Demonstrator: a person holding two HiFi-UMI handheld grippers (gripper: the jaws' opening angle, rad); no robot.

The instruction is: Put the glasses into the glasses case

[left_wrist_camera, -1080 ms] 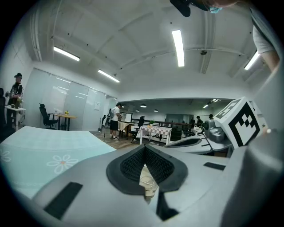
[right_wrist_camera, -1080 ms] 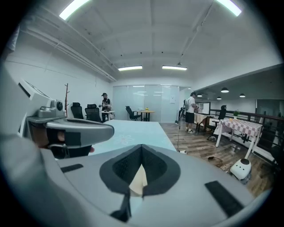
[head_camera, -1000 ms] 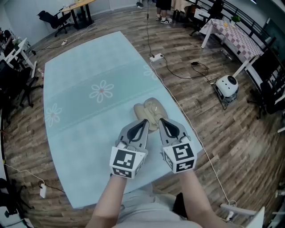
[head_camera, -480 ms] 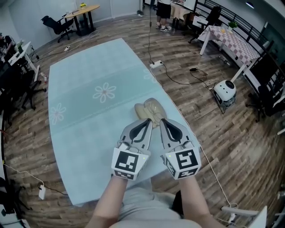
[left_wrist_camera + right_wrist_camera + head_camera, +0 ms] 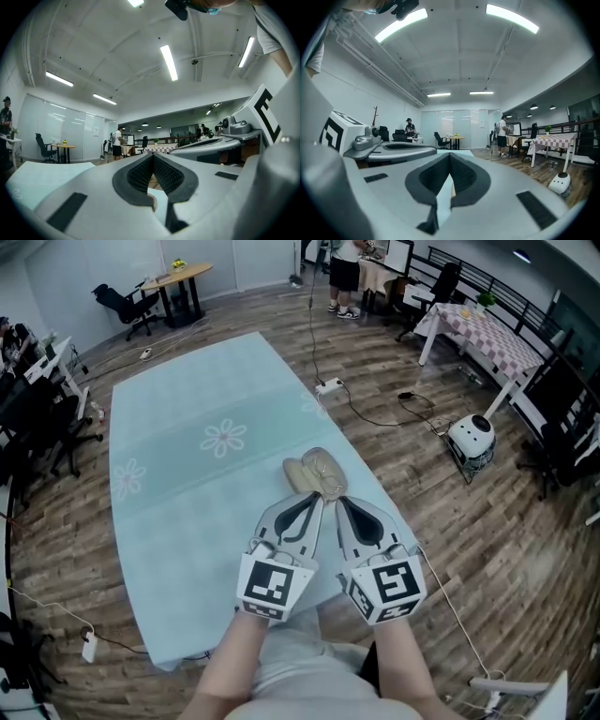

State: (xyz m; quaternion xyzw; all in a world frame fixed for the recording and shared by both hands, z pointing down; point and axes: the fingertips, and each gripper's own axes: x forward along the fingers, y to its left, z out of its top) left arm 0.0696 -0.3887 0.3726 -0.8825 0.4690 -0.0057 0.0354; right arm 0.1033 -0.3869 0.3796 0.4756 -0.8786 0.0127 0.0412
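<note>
1. Both grippers are empty. The left gripper [image 5: 313, 499] and the right gripper [image 5: 339, 502] lie side by side over the tabletop. In its own view, each has its ribbed dark pads pressed together at the tips with nothing between them.
2. The case [image 5: 302, 478] lies open just beyond the tips, near the tabletop's right edge. Something glossy in its right half looks like the glasses [image 5: 324, 467]. It is too small to be sure, or to tell whether the tips touch the case.
3. The case is a rounded beige clamshell, probably hard-shelled with a hinge. The cloth [image 5: 187, 484] is pale blue with white daisy prints, flat and smooth.
4. Risk: with the jaws together, they can only push. A nudge could slide the case over the smooth cloth towards the right edge and off it.
5. Risk: if a temple sticks out over the rim, shutting the lid could pinch or bend it.
6. Risk: pressing on one half may tip the open shell and spill the glasses.
</note>
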